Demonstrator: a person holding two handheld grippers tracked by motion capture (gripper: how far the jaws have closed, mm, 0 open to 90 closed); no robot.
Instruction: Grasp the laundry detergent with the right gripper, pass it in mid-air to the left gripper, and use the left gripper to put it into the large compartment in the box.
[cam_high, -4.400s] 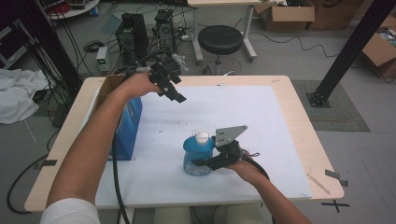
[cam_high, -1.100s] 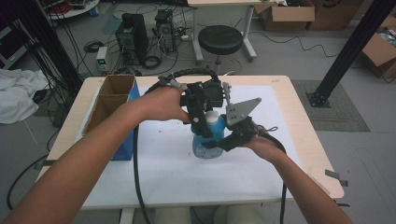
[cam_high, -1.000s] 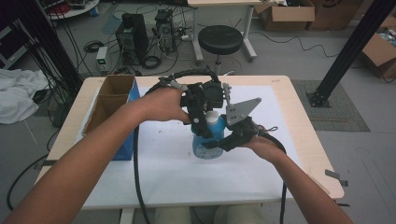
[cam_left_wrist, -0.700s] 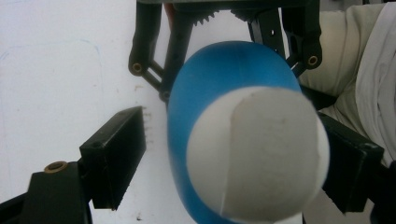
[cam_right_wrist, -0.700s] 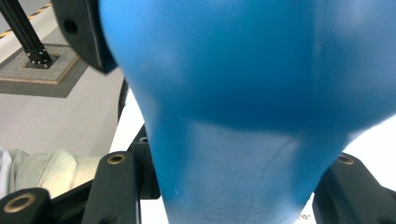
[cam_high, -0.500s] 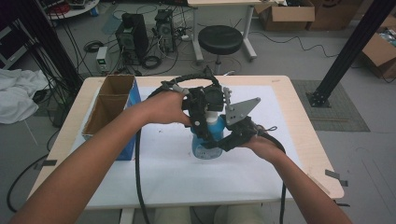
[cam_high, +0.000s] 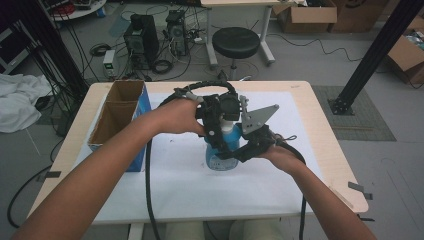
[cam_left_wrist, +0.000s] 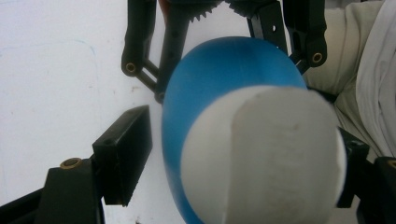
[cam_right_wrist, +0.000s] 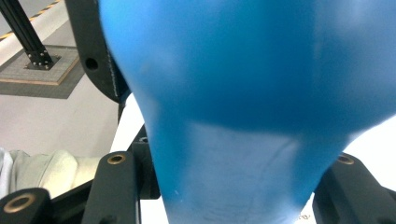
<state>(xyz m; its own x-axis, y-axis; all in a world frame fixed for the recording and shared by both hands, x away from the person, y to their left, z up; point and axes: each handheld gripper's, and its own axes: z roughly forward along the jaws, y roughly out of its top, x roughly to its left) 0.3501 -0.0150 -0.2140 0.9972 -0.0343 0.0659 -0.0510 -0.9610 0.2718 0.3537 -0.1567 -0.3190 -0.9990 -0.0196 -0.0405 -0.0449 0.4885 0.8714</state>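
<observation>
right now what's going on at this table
A person works a blue bottle with a gripper in each hand. The right gripper is clamped on the bottle's body and holds it upright on the white mat. The left gripper has come in over the top; its jaws have just been closing around the white cap, with a gap still showing beside one pad. An open cardboard box stands at the left.

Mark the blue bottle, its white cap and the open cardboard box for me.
blue bottle (cam_high: 218, 159): high view, lower body.
white cap (cam_left_wrist: 261, 158): left gripper view, top face.
cardboard box (cam_high: 118, 120): high view, brown inner wall.
</observation>
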